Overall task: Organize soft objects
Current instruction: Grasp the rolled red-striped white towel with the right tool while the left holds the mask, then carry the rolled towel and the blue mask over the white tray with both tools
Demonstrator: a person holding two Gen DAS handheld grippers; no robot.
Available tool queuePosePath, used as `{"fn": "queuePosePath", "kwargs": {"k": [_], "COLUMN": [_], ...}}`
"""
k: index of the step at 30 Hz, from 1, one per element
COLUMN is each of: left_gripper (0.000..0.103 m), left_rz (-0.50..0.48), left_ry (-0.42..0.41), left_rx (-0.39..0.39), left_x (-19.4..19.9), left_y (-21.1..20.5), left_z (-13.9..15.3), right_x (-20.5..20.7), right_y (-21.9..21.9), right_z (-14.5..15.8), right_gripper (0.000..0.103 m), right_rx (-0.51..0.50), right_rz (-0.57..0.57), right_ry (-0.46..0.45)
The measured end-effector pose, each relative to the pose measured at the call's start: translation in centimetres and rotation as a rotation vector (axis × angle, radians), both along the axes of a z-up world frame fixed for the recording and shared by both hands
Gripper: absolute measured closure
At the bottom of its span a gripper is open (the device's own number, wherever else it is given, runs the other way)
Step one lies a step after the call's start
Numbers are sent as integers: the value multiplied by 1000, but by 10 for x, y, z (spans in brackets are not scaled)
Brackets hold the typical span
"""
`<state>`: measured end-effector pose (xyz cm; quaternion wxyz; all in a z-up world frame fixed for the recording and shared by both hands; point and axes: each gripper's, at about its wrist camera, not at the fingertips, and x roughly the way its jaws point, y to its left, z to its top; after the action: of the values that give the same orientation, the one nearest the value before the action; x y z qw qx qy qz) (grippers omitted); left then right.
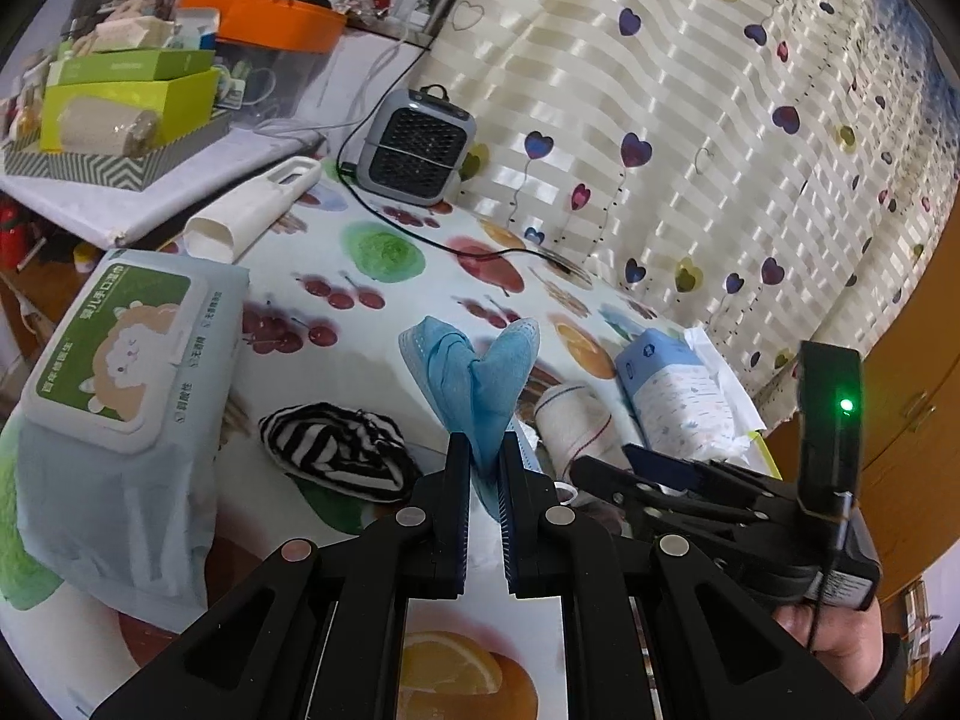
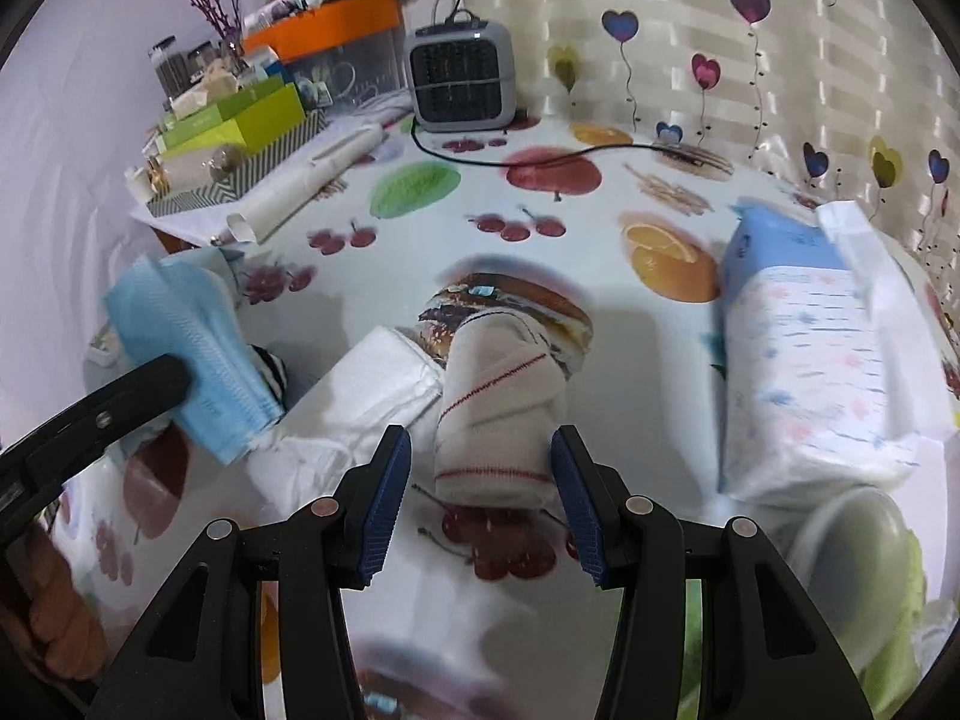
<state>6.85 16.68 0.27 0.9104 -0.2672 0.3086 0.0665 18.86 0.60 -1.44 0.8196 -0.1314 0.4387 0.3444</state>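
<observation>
We held the left gripper [image 1: 485, 450] clamped on a crumpled blue face mask [image 1: 474, 372], lifted above the fruit-print table [image 1: 420, 276] beside a striped black-and-white cloth [image 1: 342, 450]. The right gripper [image 2: 480, 456] stood wide open, jaws either side of a rolled white towel with red stripes [image 2: 498, 414]; contact unclear. A white mask [image 2: 360, 396] lay just left of it.

A table covered by a fruit-print cloth [image 2: 492, 228] carried everything. On it lay a green-labelled wet-wipes pack [image 1: 120, 372], a striped black-and-white cloth [image 1: 342, 450], a rolled white sock with red stripes [image 2: 498, 408], a white folded item, perhaps a mask [image 2: 372, 396], a blue tissue pack [image 2: 798, 360], a grey fan heater [image 1: 414, 147] and a white handheld device [image 1: 252, 207].
</observation>
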Motion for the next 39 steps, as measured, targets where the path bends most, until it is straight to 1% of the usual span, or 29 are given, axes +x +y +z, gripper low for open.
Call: {"fn": "queuePosePath", "kwargs": {"k": [4, 6, 7, 11, 18, 28, 35, 39], "left_gripper": [95, 95, 95, 95, 95, 95, 95, 95], "left_rz": [-2, -7, -8, -12, -36, -93, -135, -160], "left_ry": [0, 0, 0, -2, -20, -58, -88, -101], "left_rx": [2, 3, 3, 8, 24, 94, 125, 140], "left_x": [0, -1, -2, -6, -13, -26, -32, -32], "left_y": [0, 1, 1, -2, -19, -55, -81, -95], "left_z": [0, -1, -2, -1, 11, 37, 54, 63], "right_x": [6, 11, 12, 6, -16, -60, -82, -89], "right_y": [6, 6, 4, 0, -17, -54, -78, -92], "right_z": [-7, -10, -12, -9, 17, 55, 80, 89], "right_gripper": [53, 53, 57, 59, 59, 59, 59, 59], "right_rx": [-14, -12, -6, 8, 71, 162, 201, 218], "right_rz": [-21, -38, -47, -47, -48, -61, -82, -96], "right_ry": [14, 43, 48, 42, -12, -77, -145, -167]}}
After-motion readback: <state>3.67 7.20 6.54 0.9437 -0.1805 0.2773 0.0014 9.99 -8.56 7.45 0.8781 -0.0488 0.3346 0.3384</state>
